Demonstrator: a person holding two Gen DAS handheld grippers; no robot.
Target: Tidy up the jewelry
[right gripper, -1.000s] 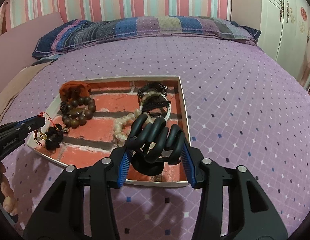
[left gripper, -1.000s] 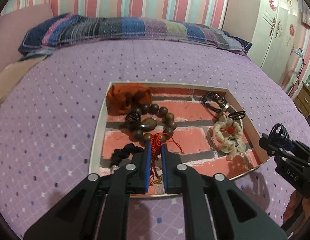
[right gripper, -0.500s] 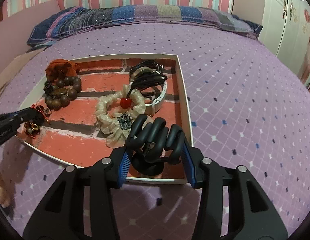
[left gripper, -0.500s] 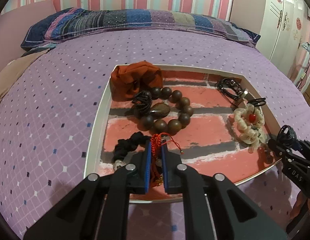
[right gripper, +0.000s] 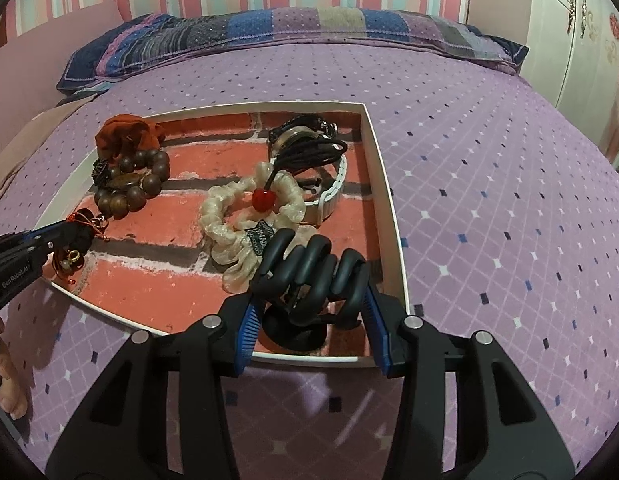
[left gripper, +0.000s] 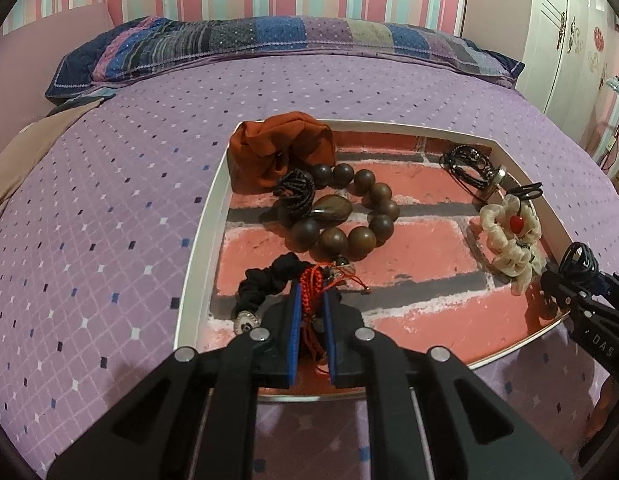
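Hidden: the lower part of the red cord bracelet (left gripper: 311, 286) is lost between the blue pads of the left gripper (left gripper: 310, 300); its small charms show only from the right wrist view, too small to name
Hard to make out: the label on the cream scrunchie (right gripper: 245, 216) is unreadable; the black cords (right gripper: 309, 150) and white strap (right gripper: 333, 188) at the tray's 1 o'clock overlap, so which lies on top of which is not clear
Left jaws: closed on the red cord bracelet, over the tray's 7 o'clock corner
Right jaws: the right gripper (right gripper: 309, 304) is clamped on a black hand-shaped stand (right gripper: 309, 268), whose round base sits at the tray's 5 o'clock corner
Tray (left gripper: 197, 236): white-rimmed, brick-print floor, lying on the purple bedspread (left gripper: 109, 200)
Contents: orange cloth (left gripper: 281, 148) at 11 o'clock, wooden bead bracelet (left gripper: 349, 216) just below and touching it, black scrunchie (left gripper: 265, 280) at 7 o'clock beside the left pads, cream scrunchie with a red bead at 3 o'clock
Edges: the stand's base is just inside the near rim; the left pads reach over the near rim
Open room: bare brick floor between the bead bracelet and cream scrunchie, and along the near side at 6 o'clock
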